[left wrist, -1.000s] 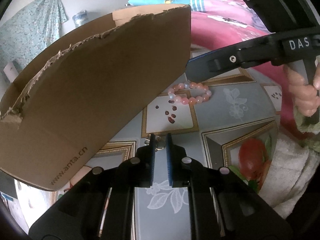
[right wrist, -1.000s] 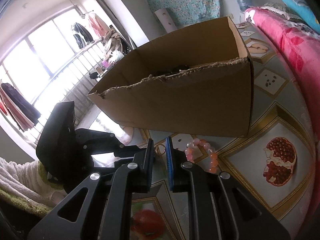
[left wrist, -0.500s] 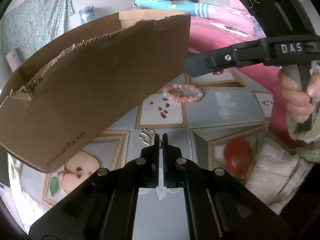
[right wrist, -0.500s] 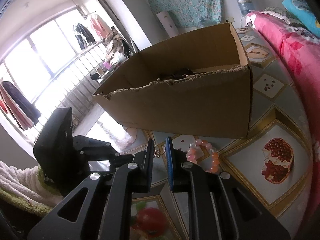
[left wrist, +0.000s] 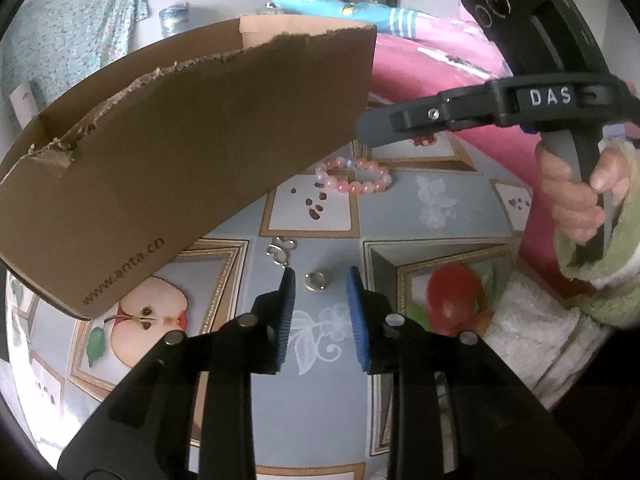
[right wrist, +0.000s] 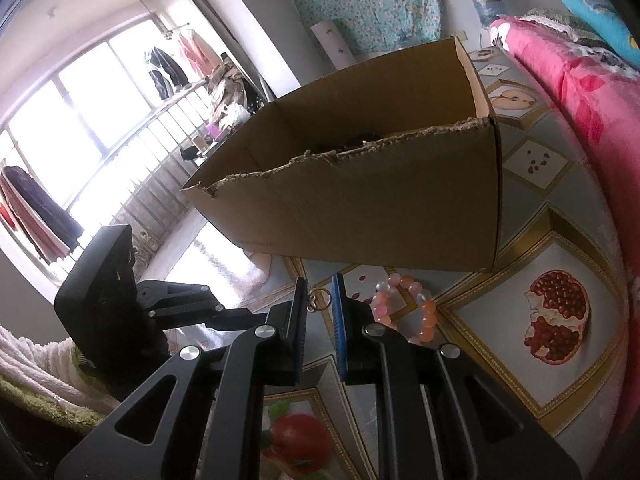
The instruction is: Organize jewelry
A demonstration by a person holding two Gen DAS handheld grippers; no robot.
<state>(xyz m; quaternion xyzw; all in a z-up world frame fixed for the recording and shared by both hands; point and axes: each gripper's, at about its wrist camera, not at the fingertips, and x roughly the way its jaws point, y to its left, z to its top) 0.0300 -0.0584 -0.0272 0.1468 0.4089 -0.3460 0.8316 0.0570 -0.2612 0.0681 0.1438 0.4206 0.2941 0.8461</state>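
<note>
A small gold ring [left wrist: 315,281] lies on the fruit-print tablecloth [left wrist: 420,216] just beyond my open, empty left gripper [left wrist: 320,278]. A silver clasp piece [left wrist: 281,249] lies just beyond the ring. A pink bead bracelet [left wrist: 352,176] lies farther off beside the cardboard box [left wrist: 180,144]. My right gripper [right wrist: 320,286] hovers above the cloth with its jaws a narrow gap apart and nothing between them. The ring [right wrist: 320,296] shows in the right wrist view beyond the tips, and the bracelet [right wrist: 404,306] shows to their right. The box [right wrist: 380,196] stands open behind.
A pink quilt [right wrist: 592,92] runs along the right edge of the table. A white towel [left wrist: 532,328] lies under the hand holding the right gripper. A window with railing and hanging clothes [right wrist: 80,128] is off to the left.
My left gripper has opened from shut and let go of the gold ring, which now lies on the cloth between its tips. The right gripper has stayed about where it was.
</note>
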